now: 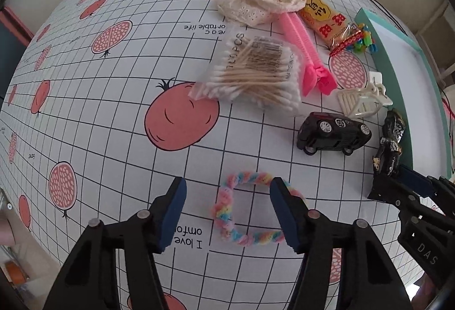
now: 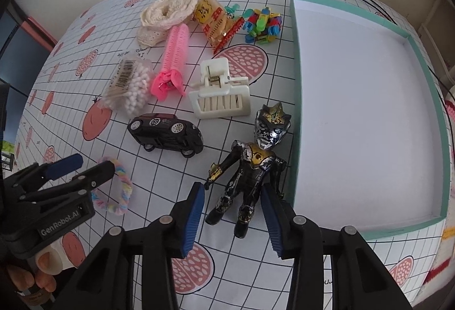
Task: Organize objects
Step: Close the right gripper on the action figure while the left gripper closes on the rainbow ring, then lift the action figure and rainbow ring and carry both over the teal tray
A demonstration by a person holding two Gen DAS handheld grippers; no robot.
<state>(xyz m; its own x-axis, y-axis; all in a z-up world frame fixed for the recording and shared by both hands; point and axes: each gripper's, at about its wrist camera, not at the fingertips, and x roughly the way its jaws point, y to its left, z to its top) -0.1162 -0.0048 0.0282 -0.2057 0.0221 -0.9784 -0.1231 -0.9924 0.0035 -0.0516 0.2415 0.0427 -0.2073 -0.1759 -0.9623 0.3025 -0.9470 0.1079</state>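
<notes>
A pastel rainbow hair tie [image 1: 227,210] lies on the tablecloth, and my left gripper [image 1: 227,213] stands open around it, one blue pad on each side. In the right wrist view the same hair tie [image 2: 125,193] sits under the left gripper [image 2: 85,165]. A black and silver action figure [image 2: 250,168] lies on its back beside the box. My right gripper [image 2: 233,216] is open with the figure's legs between its pads. In the left wrist view the figure [image 1: 389,139] is partly hidden behind the right gripper [image 1: 398,185].
A shallow teal box [image 2: 295,82] with a white inside stands at the right. Near it lie a black toy car [image 2: 165,133], a white hair claw [image 2: 219,94], a pink clip [image 2: 170,62], a cotton swab bag [image 1: 253,74], a snack packet [image 2: 213,23], colourful pegs [image 2: 263,24] and cream lace scrunchies [image 2: 165,14].
</notes>
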